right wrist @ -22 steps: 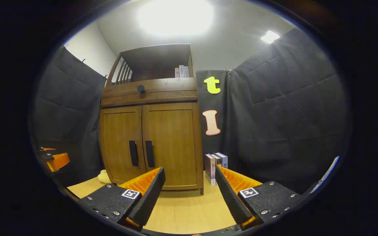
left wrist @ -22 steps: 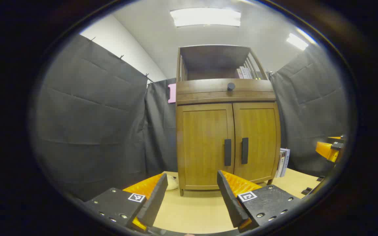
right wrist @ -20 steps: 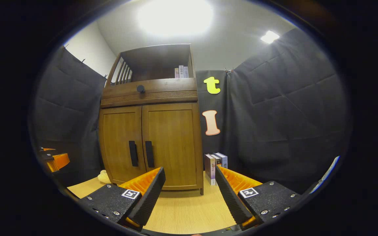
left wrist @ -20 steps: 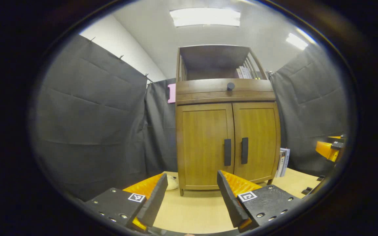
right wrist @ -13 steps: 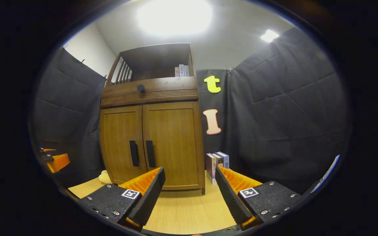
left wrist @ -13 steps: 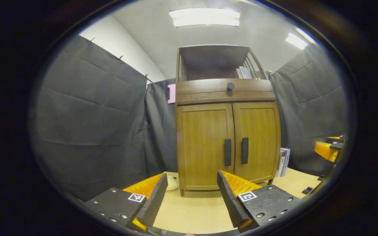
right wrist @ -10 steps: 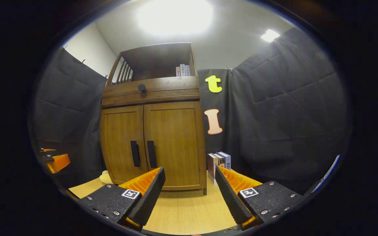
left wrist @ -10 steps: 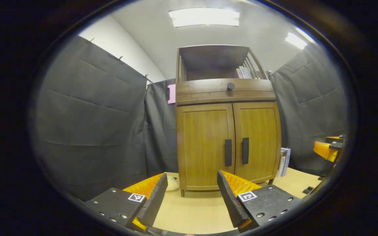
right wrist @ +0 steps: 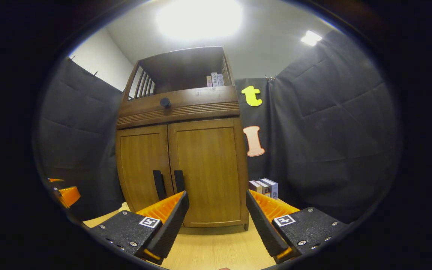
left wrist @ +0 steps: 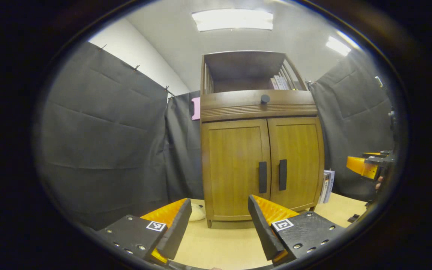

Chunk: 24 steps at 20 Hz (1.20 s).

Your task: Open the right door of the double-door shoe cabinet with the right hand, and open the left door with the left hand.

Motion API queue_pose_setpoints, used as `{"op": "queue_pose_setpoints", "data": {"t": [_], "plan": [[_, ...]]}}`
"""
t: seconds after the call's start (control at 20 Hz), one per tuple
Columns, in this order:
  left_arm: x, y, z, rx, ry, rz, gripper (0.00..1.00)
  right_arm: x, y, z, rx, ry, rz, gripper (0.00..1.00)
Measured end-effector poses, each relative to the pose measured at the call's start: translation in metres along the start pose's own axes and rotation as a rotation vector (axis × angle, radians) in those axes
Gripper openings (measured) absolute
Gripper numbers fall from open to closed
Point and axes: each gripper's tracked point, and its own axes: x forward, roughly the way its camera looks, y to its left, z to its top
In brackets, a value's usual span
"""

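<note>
**Both cabinet doors closed, grippers apart from them**

We face a wooden shoe cabinet (left wrist: 261,157) standing on a pale tabletop (left wrist: 219,247), with its left door (left wrist: 234,168) and right door (left wrist: 294,165) closed flush. Two dark vertical handles (left wrist: 272,176) sit side by side at the centre seam. A few books (right wrist: 264,186) stand just beside the cabinet's right side. Our left gripper (left wrist: 219,228) and right gripper (right wrist: 216,221) each hold their fingers spread wide, grasping nothing, apart from the doors.

Brown wood-grain cabinet (left wrist: 261,150), black handles (left wrist: 272,176)
</note>
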Motion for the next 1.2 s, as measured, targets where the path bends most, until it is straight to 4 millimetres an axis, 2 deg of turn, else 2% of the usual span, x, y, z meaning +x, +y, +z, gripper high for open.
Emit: {"op": "queue_pose_setpoints", "data": {"t": [0.35,0.4,0.45,0.6,0.65,0.7,0.9,1.0,1.2], "plan": [[0.006,0.009,0.003,0.008,0.001,0.043,0.86,0.069,0.023,0.013,0.009,-0.034,0.053,0.94],[0.005,0.012,0.005,0.012,0.001,0.054,0.92,0.078,0.028,0.013,0.009,-0.034,0.063,0.94],[0.006,0.015,0.004,0.013,0.0,0.065,0.86,0.088,0.032,0.013,0.011,-0.034,0.071,0.94],[0.008,0.025,0.003,0.017,0.006,0.101,0.86,0.116,0.047,0.01,0.017,-0.029,0.101,0.92],[0.009,0.027,0.001,0.021,0.01,0.115,0.81,0.125,0.053,0.007,0.015,-0.025,0.115,0.94],[0.01,0.03,0.0,0.024,0.015,0.129,0.86,0.134,0.059,0.002,0.012,-0.021,0.128,0.94],[0.011,0.044,-0.007,0.03,0.043,0.183,0.92,0.169,0.077,-0.027,0.0,0.027,0.16,0.94],[0.008,0.047,-0.007,0.03,0.054,0.214,0.81,0.187,0.085,-0.042,0.0,0.059,0.178,0.94],[0.006,0.054,-0.008,0.046,0.065,0.265,0.81,0.212,0.092,-0.068,-0.018,0.091,0.182,0.94]]}}
